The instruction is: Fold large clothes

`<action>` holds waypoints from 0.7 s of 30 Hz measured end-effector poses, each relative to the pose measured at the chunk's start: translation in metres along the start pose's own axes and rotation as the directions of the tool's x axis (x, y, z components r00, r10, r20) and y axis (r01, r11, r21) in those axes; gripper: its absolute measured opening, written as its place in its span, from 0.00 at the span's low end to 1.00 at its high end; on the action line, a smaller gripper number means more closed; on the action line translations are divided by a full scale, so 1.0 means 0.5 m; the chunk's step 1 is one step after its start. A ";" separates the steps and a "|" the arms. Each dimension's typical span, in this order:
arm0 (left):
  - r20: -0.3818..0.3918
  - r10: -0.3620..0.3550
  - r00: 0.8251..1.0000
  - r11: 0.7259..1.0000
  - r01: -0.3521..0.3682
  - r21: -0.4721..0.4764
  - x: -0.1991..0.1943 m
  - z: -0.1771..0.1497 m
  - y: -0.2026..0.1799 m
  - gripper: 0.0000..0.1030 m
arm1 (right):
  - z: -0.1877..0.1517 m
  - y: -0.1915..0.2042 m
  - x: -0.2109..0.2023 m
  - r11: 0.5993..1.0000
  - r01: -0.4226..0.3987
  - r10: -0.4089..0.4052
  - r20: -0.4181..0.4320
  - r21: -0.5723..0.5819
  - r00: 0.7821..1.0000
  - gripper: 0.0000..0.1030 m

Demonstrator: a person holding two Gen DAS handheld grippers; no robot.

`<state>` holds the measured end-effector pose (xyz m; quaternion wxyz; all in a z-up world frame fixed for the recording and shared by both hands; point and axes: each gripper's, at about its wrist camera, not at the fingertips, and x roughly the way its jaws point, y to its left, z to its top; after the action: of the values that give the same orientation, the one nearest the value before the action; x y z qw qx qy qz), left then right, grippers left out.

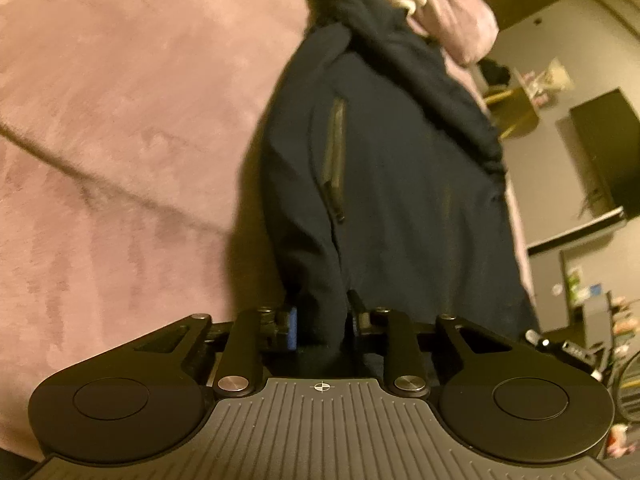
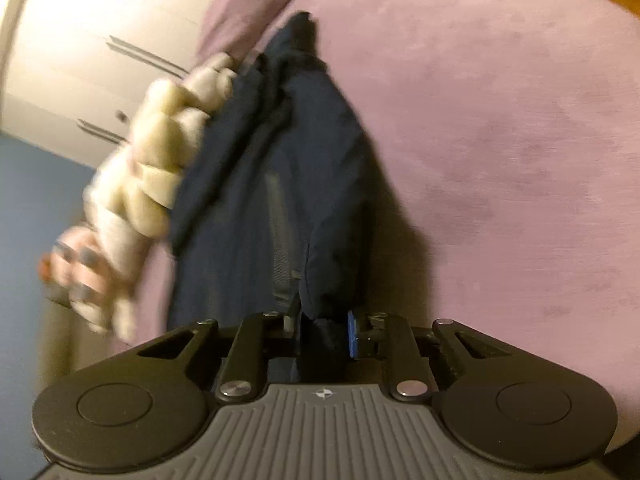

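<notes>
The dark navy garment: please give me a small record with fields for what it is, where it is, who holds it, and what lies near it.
garment: dark navy garment with a zipped pocket
surface: pink plush bedcover
left tongs: shut on the garment's edge
right tongs: shut on the garment's edge
state: pulled up from the bedcover, bunched at its far end
nearby: cream plush toy, pink pillow

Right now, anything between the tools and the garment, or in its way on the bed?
Nothing between: both the left tool and right tool are shut on the navy zip jacket. On the pink bedspread, a cream plush toy lies against the jacket's far side, crowding the fold area.
</notes>
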<state>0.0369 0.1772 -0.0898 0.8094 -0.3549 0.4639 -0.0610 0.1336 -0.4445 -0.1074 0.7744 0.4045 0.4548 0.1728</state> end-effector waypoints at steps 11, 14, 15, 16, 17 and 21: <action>0.257 -0.188 0.948 0.972 0.217 -0.087 -0.061 0.182 -0.109 0.19 | 0.168 0.131 0.023 0.983 -0.167 0.148 0.222 0.071 0.964 0.17; 0.290 -0.174 0.941 0.969 0.217 -0.123 -0.035 0.253 -0.123 0.19 | 0.229 0.157 0.065 0.986 -0.134 0.102 0.280 0.100 0.955 0.17; 0.299 -0.173 0.938 0.964 0.223 -0.142 -0.023 0.279 -0.124 0.19 | 0.248 0.163 0.079 0.986 -0.122 0.084 0.298 0.111 0.951 0.17; 0.312 -0.168 0.935 0.961 0.227 -0.161 -0.007 0.308 -0.124 0.19 | 0.268 0.169 0.096 0.987 -0.109 0.067 0.316 0.118 0.947 0.17; 0.321 -0.153 0.935 0.960 0.217 -0.176 0.008 0.332 -0.124 0.19 | 0.288 0.172 0.113 0.987 -0.099 0.052 0.330 0.127 0.943 0.17; 0.309 -0.103 0.946 0.960 0.176 -0.219 0.082 0.414 -0.110 0.19 | 0.353 0.186 0.203 0.991 -0.002 -0.042 0.332 0.131 0.943 0.17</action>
<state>0.2369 0.2262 -0.0186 0.8133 -0.4887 0.3158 -0.0077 0.3453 -0.4055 -0.0463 0.8138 0.4729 0.3315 0.0642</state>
